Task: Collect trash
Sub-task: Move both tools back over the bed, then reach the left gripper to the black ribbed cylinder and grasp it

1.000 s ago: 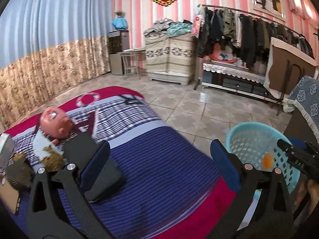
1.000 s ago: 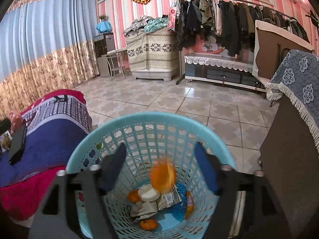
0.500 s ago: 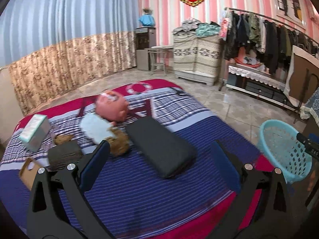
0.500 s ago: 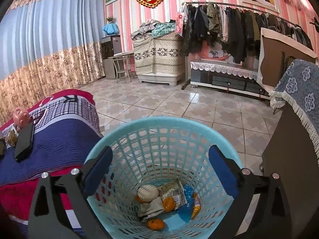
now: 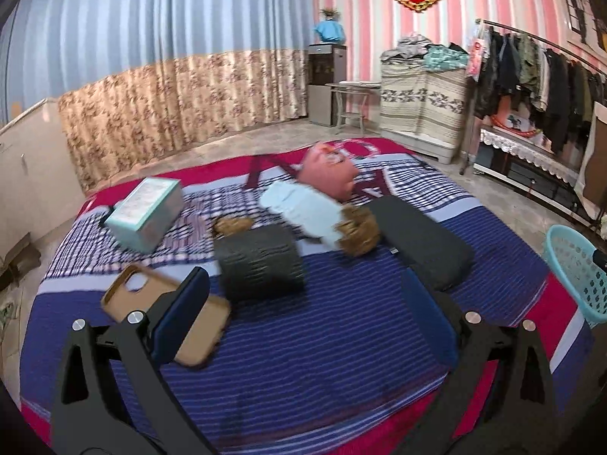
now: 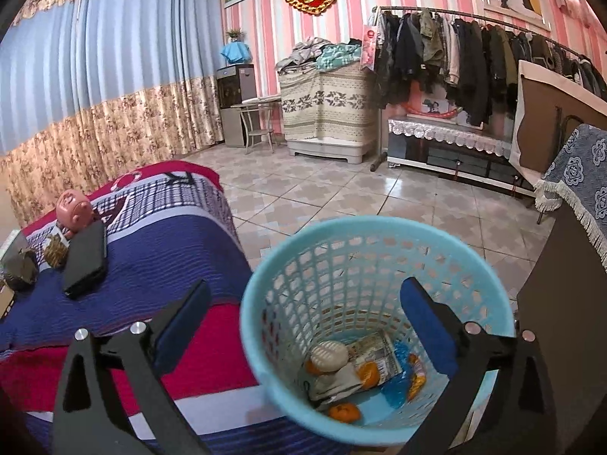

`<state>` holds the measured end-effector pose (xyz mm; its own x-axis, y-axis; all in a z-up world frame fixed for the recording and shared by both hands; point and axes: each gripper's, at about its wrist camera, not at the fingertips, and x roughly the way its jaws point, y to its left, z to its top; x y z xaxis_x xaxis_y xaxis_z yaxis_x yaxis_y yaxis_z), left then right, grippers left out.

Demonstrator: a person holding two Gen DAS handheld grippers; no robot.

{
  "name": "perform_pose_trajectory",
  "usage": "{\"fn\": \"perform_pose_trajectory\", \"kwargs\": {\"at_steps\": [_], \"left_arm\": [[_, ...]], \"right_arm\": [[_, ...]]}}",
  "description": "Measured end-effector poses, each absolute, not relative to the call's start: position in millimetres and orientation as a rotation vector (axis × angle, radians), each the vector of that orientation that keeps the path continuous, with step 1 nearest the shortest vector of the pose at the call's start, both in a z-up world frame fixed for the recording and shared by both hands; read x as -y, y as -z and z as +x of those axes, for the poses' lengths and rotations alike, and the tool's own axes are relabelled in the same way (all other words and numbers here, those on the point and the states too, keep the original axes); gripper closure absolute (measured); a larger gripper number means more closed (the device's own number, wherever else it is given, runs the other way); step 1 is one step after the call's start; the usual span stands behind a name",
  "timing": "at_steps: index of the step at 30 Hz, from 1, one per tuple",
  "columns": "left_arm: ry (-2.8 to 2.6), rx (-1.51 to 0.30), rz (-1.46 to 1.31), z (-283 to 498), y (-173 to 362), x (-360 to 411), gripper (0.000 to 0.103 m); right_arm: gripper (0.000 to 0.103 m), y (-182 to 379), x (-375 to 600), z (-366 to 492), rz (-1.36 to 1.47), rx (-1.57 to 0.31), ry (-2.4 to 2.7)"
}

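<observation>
Orange peel point(image 6: 367, 373) now in basket point(image 6: 265, 295).

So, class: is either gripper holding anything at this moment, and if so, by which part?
Nothing is held. The left gripper is open above the bed; the right gripper, whose jaws have just been opening, is empty over the basket.

One basket point(image 6: 265, 276) holds about four orange peels point(image 6: 343, 412) — the bed point(image 5: 322, 341) carries one phone case point(image 5: 125, 295), one box point(image 5: 146, 212).

basket point(image 6: 265, 295): light blue lattice plastic, upright on tile floor beside bed | trash in its bottom point(image 6: 364, 371): orange peels, pale round piece, crumpled wrappers, blue plastic
</observation>
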<state>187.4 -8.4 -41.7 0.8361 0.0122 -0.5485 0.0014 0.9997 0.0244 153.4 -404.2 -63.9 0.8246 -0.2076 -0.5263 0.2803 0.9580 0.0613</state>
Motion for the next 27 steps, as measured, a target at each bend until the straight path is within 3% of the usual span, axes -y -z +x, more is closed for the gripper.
{"fn": "perform_pose_trajectory", "kwargs": {"at_steps": [15,27], "left_arm": [[-0.109,-0.626,-0.059,175.3,61.7,-80.8,0.006],[-0.049,-0.681,-0.1,207.7,69.1,-84.1,0.006]], "right_arm": [[0.005,54.8,316.4,172.3,0.07,-0.55,0.122],[0.005,71.5,243.5,200.5,-0.033,-0.621,0.054]]}}
